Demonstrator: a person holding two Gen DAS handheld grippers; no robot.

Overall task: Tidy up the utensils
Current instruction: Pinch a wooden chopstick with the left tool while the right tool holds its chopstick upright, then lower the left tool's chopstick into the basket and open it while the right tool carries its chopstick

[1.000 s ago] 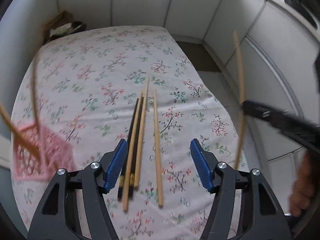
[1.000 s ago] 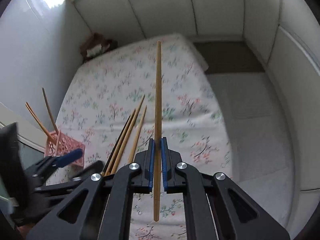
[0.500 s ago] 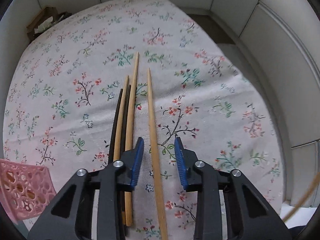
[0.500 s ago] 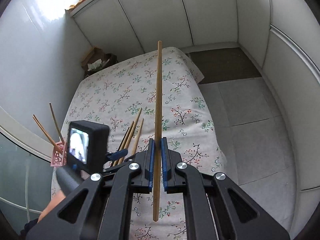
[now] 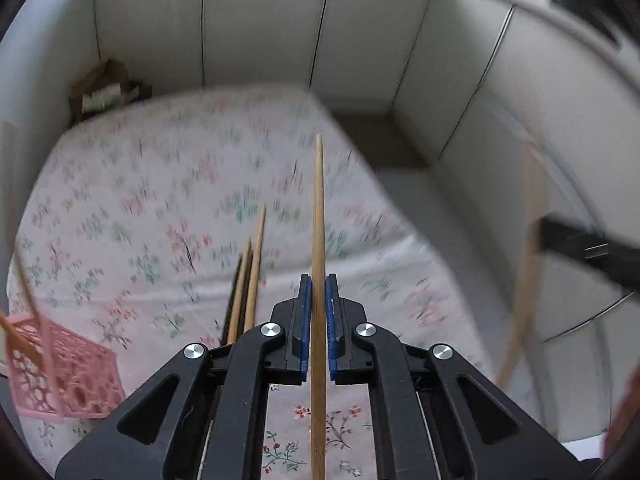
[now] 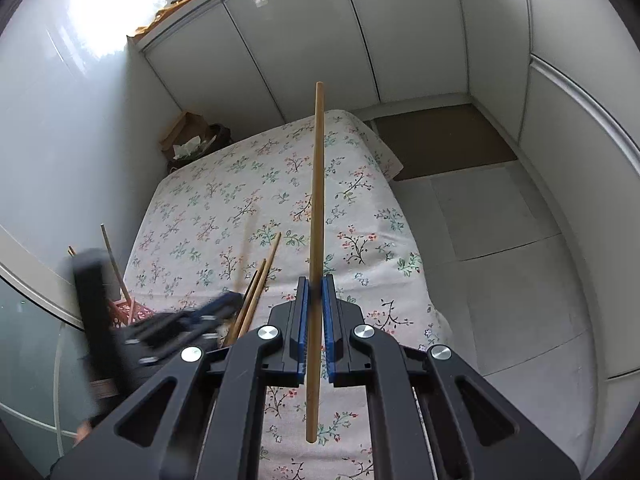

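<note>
Two hand-held grippers each carry a single chopstick above a surface draped in a white floral cloth (image 6: 224, 200), midway through a tidy-up of utensils. The left gripper (image 5: 317, 320) has just been closing, and its blue pads now pinch a pale wooden chopstick (image 5: 319, 208) that runs straight out between them, clear of the cloth. The right gripper (image 6: 315, 320) is clamped tight on a darker, longer wooden chopstick (image 6: 316, 184), held near its lower third with the tip pointing away.

Three more chopsticks, two pale and one dark (image 5: 245, 280), lie bundled on the cloth just left of the left gripper. A pink perforated plastic basket (image 5: 68, 376) sits at the near left edge of the surface, with a few sticks already standing in it.

The left wrist view is smeared with motion, and that looks like the main risk: a thin round stick gripped near one end could pivot or slide out of the pads on a quick swing. The two long sticks could also cross or knock each other as both head for the one small basket, or topple it.

The far half of the surface is open. White cabinet doors (image 6: 304, 32) wall it behind and to the right.
</note>
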